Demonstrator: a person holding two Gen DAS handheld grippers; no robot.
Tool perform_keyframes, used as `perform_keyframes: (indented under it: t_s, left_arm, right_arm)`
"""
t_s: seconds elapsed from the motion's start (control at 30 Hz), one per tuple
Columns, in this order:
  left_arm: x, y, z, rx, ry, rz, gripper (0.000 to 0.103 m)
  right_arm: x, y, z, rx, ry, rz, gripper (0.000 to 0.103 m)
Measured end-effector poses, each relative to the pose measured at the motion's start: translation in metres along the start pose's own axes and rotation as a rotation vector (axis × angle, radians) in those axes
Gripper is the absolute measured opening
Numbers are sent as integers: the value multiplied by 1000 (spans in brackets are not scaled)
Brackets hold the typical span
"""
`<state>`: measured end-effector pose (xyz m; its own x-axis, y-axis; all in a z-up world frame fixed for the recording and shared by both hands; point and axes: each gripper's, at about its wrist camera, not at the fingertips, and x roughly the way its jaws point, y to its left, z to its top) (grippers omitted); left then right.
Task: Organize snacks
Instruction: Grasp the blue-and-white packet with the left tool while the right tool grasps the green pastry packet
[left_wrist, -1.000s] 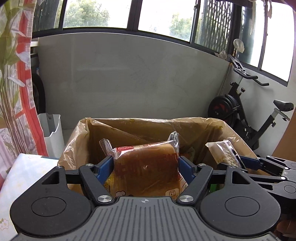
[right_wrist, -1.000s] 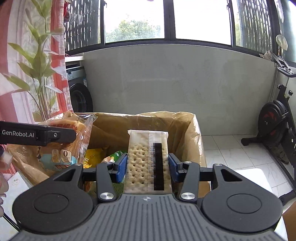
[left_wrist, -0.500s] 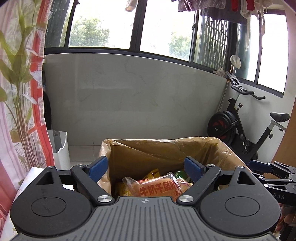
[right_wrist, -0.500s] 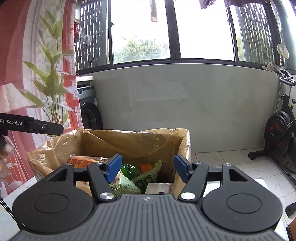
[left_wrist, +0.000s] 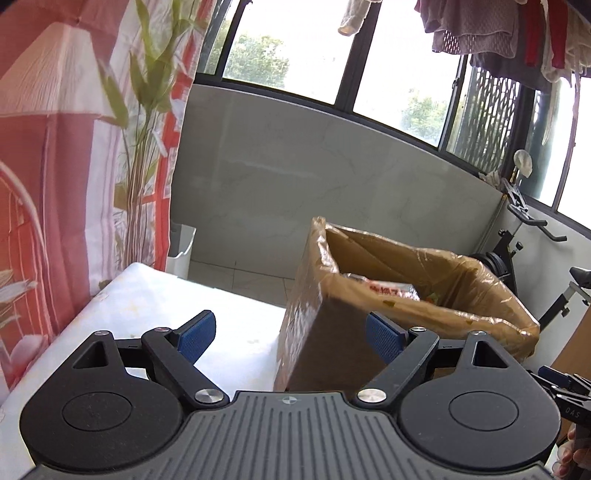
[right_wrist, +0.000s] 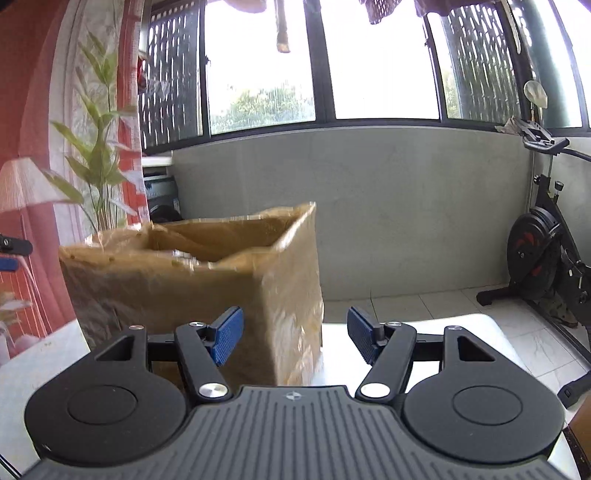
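Both packets are gone from your jaws now: the bread bag and the cracker pack you were holding a second ago lie dropped in the cardboard box (left_wrist: 373, 314), and you've pulled back off it. Your left gripper (left_wrist: 291, 334) has just been opening and stands spread with nothing between the pads; your right gripper (right_wrist: 293, 334) has also opened and is empty too. From the left wrist the box sits at two o'clock on the white table (left_wrist: 155, 306), a snack packet (left_wrist: 391, 288) peeking over its rim. I'd expect these packets to be light, crinkly and crushable, so pinch the sealed ends, gently.
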<state>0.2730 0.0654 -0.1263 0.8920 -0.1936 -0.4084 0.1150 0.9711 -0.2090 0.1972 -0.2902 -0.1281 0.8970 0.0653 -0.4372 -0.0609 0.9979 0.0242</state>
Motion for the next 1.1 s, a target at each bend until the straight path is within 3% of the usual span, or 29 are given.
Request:
perform_keyframes:
  t_s: [0.13,0.23,0.5,0.73,1.1]
  left_arm:
    - [3,5,-18,-10,56,14,88]
    - [5,6,-28,-27,81,23,86]
    - [5,6,-42,-47,128,23,86]
    - [11,11,-51,-68,170,35,85]
    - [14,11,-62,-71,212,33,84]
  right_arm:
    - [23,12,-33,-92,139,13,66]
    - [46,16,-50,-75,251,27,66]
    - [77,18,-67,-95,394,38,66]
    - [59,12,-74,-50,424,76,65]
    - [66,15,-79,-45,427,-14,61]
